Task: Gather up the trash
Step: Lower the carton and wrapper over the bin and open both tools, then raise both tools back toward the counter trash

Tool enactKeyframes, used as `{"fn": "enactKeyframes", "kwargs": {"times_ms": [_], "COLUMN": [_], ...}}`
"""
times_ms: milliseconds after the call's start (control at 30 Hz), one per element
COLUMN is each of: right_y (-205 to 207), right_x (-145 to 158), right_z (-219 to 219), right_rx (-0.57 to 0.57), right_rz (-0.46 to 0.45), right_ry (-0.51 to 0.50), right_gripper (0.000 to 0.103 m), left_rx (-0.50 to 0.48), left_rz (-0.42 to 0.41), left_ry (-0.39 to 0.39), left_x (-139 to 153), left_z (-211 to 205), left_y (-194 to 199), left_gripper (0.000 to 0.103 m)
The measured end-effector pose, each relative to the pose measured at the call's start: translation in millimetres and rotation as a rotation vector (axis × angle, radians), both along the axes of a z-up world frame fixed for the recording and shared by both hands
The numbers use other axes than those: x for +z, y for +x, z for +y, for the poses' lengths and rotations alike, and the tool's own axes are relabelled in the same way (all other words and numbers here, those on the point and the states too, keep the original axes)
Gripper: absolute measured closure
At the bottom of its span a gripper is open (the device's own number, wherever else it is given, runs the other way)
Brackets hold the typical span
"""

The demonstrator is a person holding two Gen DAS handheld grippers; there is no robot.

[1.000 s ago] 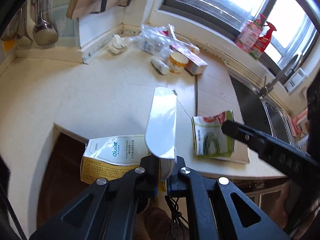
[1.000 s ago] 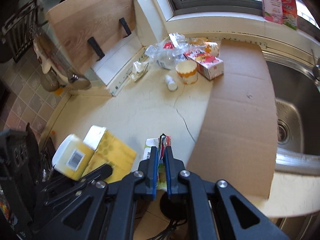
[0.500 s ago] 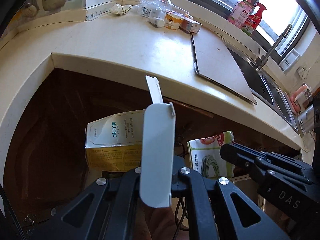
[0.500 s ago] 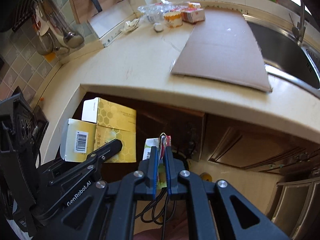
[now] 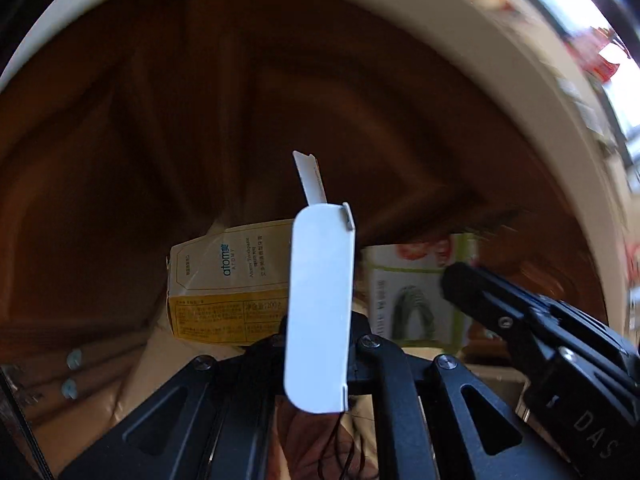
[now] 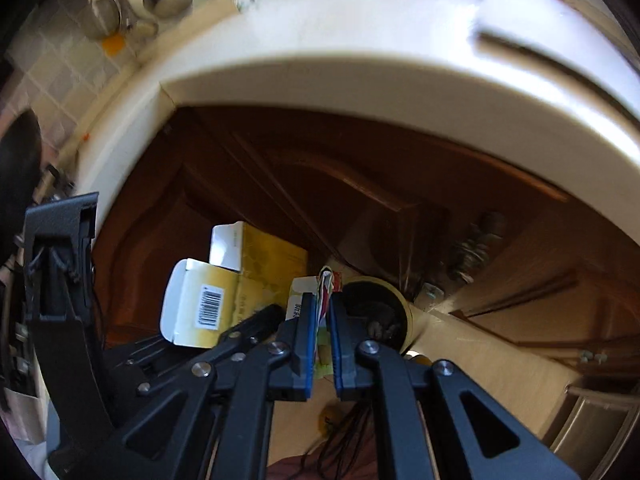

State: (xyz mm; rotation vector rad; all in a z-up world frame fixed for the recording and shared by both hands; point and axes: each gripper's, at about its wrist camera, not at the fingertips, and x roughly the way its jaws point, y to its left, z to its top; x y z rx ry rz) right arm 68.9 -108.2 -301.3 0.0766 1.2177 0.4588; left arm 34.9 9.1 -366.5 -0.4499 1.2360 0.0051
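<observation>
My left gripper (image 5: 316,332) is shut on a yellow and white toothpaste box (image 5: 224,276); its white end flap (image 5: 320,304) stands up in front of the camera. The box also shows in the right wrist view (image 6: 240,276), at the left. My right gripper (image 6: 322,320) is shut on a flat green and white snack wrapper (image 6: 325,280), seen edge on. The wrapper also shows in the left wrist view (image 5: 412,292), beside the box. Both hang below the counter edge, in front of brown cabinet doors. A round dark bin (image 6: 376,308) sits on the floor just beyond the wrapper.
The cream counter edge (image 6: 360,80) arches overhead, also in the left wrist view (image 5: 440,32). Brown cabinet doors (image 5: 200,120) fill the background. Light wood floor (image 6: 480,360) lies below. More trash on the counter is a blur at the top.
Both grippers have dropped from above the counter to below its edge, carrying the box and the wrapper. The bin has come into the right wrist view.
</observation>
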Motion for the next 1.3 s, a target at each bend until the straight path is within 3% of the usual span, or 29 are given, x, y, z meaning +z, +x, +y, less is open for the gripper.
{"fn": "enactKeyframes", "kwargs": {"times_ms": [233,467,567,633,667,733,900,1000,1167,1300], "right_y": [36.0,53.8,55.3,60.1,59.5,58.9,56.5,53.1,40.5,27.7], "right_x": [-70.6,-153.5,-196.5,-218.2,-226.1,-235.2,-226.8,-212.4,-173.4,-120.6], "right_z": [36.8,62.9,70.7,73.1,74.2,73.9,74.2,73.4,60.2,52.9], "right_rx": [0.157,0.263,0.302,0.297,0.302,0.304,0.292,0.283,0.261,0.232], "right_rz": [0.071,0.15,0.193,0.202,0.186,0.186,0.194,0.19,0.178,0.15], "right_ry": [-0.08,-0.126,-0.156,-0.184,-0.197,-0.198,-0.195,-0.194,-0.178,-0.148], "right_gripper": [0.096,0.092,0.088,0.074,0.071,0.052,0.05,0.05,0.05,0.05], "left_rx": [0.164,0.177,0.167,0.146,0.137,0.124,0.119,0.132,0.12,0.07], "left_rz": [0.145,0.261,0.307,0.348,0.363,0.385,0.403,0.381,0.356,0.312], "left_ry": [-0.079,-0.059,-0.051,-0.033,-0.031,-0.037,-0.023,-0.007,0.024,0.062], "left_x": [-88.5,-175.0,-213.2,-235.9,-244.1,-258.4,-262.5,-245.4,-207.0,-150.9], "left_z": [31.2,33.9,35.1,39.6,40.5,43.1,55.1,58.7,64.3,65.2], "left_y": [15.6,30.5,32.7,32.1,31.0,28.5,10.7,5.7,0.0,-5.0], "left_gripper": [0.099,0.093,0.076,0.054,0.049,0.041,0.039,0.038,0.038,0.038]}}
